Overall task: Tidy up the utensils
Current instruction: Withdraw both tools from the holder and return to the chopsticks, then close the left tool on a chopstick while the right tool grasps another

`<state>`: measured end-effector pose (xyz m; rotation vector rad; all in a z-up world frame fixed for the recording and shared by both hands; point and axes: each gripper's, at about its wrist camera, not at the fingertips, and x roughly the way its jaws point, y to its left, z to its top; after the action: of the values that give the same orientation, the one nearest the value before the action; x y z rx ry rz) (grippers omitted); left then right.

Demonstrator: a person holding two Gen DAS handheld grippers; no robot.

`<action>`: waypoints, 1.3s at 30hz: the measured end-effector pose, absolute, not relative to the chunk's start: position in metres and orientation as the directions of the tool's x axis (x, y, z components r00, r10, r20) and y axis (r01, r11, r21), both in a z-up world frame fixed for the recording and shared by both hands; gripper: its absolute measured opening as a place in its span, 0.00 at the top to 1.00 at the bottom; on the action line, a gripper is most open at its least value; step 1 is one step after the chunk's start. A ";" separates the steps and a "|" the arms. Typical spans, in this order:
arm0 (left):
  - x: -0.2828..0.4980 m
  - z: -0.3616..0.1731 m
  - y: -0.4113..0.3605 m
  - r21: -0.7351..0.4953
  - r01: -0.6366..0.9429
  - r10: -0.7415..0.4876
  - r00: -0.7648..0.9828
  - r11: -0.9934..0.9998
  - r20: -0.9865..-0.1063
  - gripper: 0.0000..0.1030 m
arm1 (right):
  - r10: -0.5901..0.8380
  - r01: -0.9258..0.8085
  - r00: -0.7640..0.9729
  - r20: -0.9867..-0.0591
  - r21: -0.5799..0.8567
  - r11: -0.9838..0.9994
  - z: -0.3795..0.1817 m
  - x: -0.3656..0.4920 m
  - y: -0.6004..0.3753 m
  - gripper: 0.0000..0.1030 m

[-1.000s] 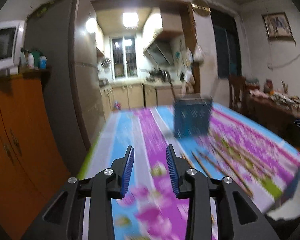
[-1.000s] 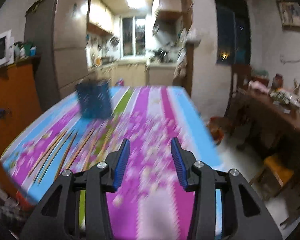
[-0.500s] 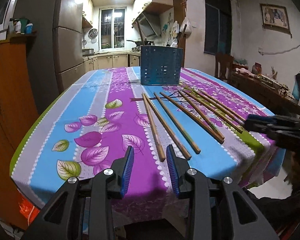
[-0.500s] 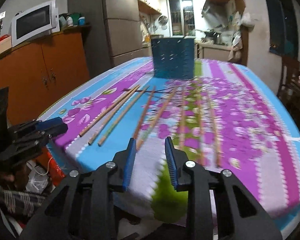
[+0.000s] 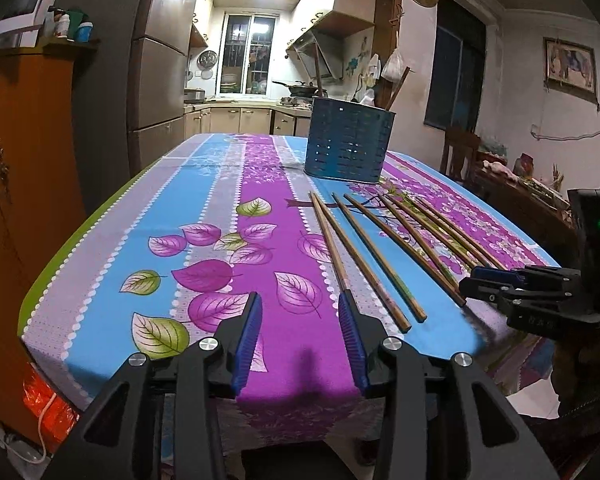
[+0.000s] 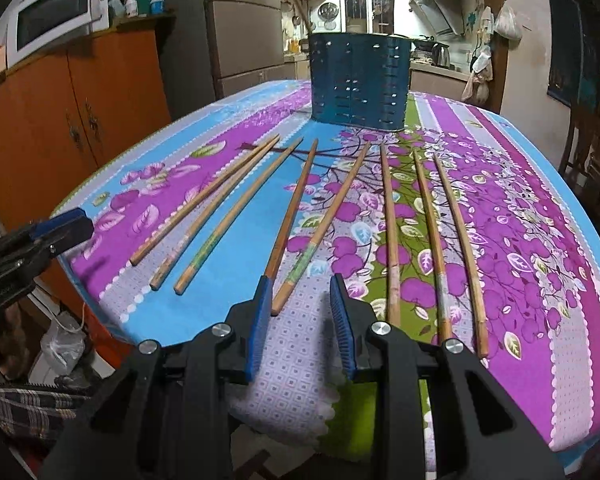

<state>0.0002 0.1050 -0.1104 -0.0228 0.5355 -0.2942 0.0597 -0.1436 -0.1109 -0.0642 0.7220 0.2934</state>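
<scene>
Several wooden chopsticks (image 6: 324, 224) lie fanned out on the flowered tablecloth (image 5: 220, 184), thin ends toward a blue perforated utensil holder (image 6: 360, 80) standing farther back. That holder (image 5: 346, 146) holds a couple of sticks. My left gripper (image 5: 299, 298) hovers at the near table edge, left of the chopsticks (image 5: 364, 256); its jaws are opening with nothing between them. My right gripper (image 6: 301, 280) stands open just above the near end of a middle chopstick, gripping nothing. Each gripper shows in the other's view: the right gripper (image 5: 476, 280) and the left gripper (image 6: 76, 224).
An orange wooden cupboard (image 6: 80, 120) with a microwave (image 6: 56, 12) on it and a tall fridge (image 5: 156, 80) stand left of the table. A cluttered side table (image 5: 532, 196) and a chair (image 5: 460, 152) stand to the right. A kitchen lies beyond.
Both grippers came down toward the near table edge and the blur settled. The right jaws narrowed, the left jaws widened a little. The right gripper came closer to the chopstick ends.
</scene>
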 end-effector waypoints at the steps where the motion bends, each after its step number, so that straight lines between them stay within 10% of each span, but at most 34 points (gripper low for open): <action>1: 0.001 -0.111 0.104 -0.094 0.271 -0.281 0.820 0.958 -0.499 0.60 | 0.239 -0.287 0.713 -0.660 0.037 0.957 -0.111 0.059 -0.143 0.72; 31: 0.008 -0.143 0.053 0.014 0.332 -0.281 0.821 0.943 -0.497 0.60 | 0.220 -0.197 0.757 -0.615 0.106 0.975 -0.120 0.049 -0.146 0.94; 39: 0.009 -0.147 0.054 0.025 0.231 -0.196 0.872 0.973 -0.449 0.83 | 0.193 -0.134 0.795 -0.575 0.143 0.980 -0.123 0.043 -0.145 0.95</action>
<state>0.0094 0.0535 -0.1470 0.0785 0.4611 -0.2236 0.0435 -0.1450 -0.1232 0.0970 0.6277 0.1762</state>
